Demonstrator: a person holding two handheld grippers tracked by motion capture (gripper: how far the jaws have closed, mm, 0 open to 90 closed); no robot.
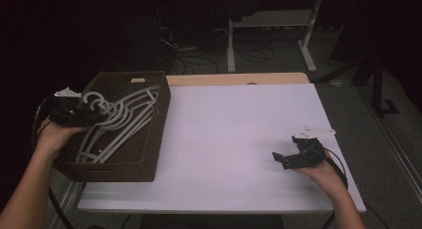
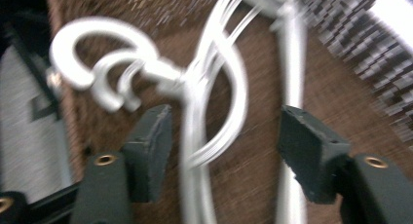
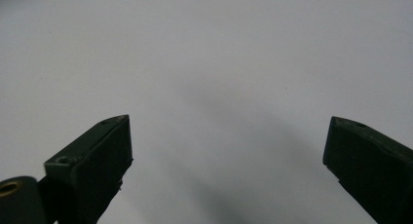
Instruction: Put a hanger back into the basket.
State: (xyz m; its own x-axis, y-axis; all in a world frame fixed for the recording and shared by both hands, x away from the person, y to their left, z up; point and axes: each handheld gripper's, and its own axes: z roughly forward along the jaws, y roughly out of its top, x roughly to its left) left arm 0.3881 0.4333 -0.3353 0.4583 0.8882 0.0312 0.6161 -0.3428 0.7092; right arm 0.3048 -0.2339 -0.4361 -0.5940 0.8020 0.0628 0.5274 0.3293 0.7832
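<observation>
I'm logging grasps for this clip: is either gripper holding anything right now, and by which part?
Nothing is held. The left gripper is open, jaws straddling the necks of the hangers in the basket. The right gripper is open over the table.

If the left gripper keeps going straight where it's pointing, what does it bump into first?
Most likely the white hangers. The left gripper is open, and the stems run up between its jaws, above the brown basket. The picture is blurred, so depth is uncertain.

Hangers point(image 2: 204, 112) motion-blurred, cut off below
</observation>
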